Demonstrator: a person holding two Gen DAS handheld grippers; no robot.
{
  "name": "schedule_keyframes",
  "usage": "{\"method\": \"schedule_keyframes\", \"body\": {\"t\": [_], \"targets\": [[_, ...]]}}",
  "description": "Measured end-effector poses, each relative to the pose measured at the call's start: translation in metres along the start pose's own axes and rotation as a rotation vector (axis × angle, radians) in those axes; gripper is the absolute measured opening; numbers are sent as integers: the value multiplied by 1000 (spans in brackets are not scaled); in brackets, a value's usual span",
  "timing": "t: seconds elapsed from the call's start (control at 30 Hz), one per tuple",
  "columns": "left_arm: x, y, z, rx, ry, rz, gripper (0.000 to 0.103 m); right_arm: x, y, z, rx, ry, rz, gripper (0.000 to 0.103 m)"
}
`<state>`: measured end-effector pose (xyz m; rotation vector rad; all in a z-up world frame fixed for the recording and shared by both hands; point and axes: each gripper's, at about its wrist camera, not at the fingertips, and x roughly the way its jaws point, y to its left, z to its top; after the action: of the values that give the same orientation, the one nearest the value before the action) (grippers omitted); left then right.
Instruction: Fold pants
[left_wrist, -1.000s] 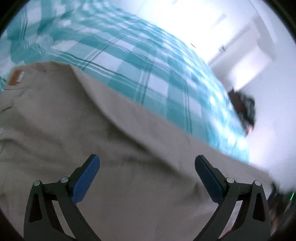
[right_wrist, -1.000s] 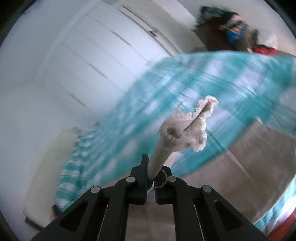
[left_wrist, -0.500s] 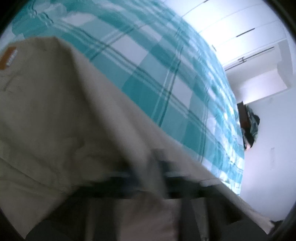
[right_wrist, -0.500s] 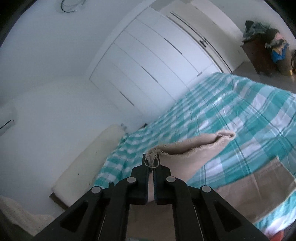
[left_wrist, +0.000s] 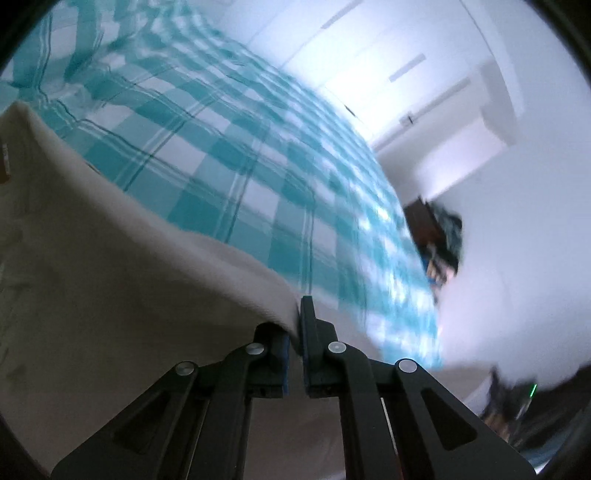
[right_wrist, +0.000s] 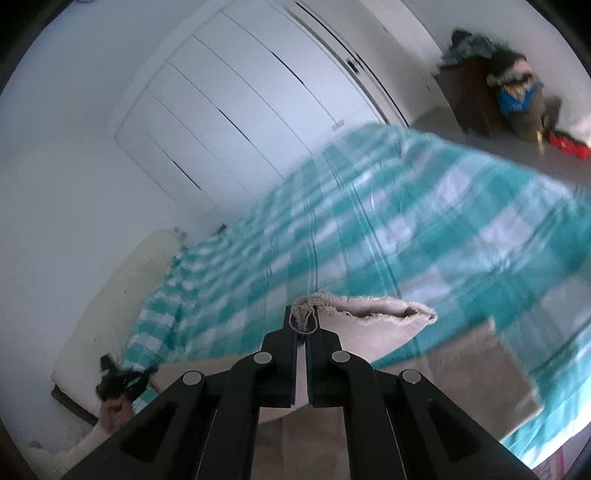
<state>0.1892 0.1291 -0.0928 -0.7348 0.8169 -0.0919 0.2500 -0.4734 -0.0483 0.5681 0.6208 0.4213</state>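
Left wrist: left tool (left_wrist: 295, 325) pinches pants (left_wrist: 110, 266), tilted down.

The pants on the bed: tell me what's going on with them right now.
A person is folding beige pants on a bed with a teal checked bedspread, holding a two-finger gripper in each hand. The left gripper is shut on an edge of the fabric. The right gripper is shut on the frayed hem of a pant leg, holding it up off the bed. The rest of the pants lies on the bedspread below. Both views are blurred.
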Motion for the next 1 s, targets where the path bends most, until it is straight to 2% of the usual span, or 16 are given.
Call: {"method": "schedule_keyframes", "body": {"t": [0.07, 0.1, 0.17, 0.2, 0.27, 0.33, 0.47, 0.6, 0.67, 0.73, 0.83, 0.9, 1.0], "targets": [[8, 7, -38, 25, 80, 50, 4, -17, -4, 4, -18, -15, -22, 4], [23, 18, -66, 27, 167, 90, 4, -21, -17, 2, -11, 1, -42, 4], [45, 37, -102, -1, 284, 141, 4, -20, -47, -12, 38, 60, -116, 4], [53, 44, -119, -26, 323, 154, 2, -16, -70, -26, 88, 118, -173, 4], [54, 41, -128, -6, 317, 165, 2, -10, -108, -53, 167, 217, -264, 4], [52, 28, -123, 57, 300, 178, 2, -12, -128, -73, 203, 256, -312, 4], [47, 19, -107, 66, 273, 157, 2, -20, -125, -74, 178, 227, -297, 4], [35, 9, -105, 93, 227, 127, 4, -19, -115, -64, 160, 184, -285, 4], [33, 3, -112, 128, 231, 109, 4, -26, -109, -62, 167, 155, -289, 4], [42, 4, -123, 164, 272, 135, 4, -30, -114, -64, 184, 131, -314, 4], [63, 16, -139, 155, 350, 182, 4, -17, -135, -74, 206, 195, -383, 4], [63, 18, -142, 151, 347, 181, 4, -5, -143, -82, 177, 244, -438, 4], [55, 12, -138, 182, 339, 176, 4, -6, -139, -84, 152, 227, -468, 4]]}}
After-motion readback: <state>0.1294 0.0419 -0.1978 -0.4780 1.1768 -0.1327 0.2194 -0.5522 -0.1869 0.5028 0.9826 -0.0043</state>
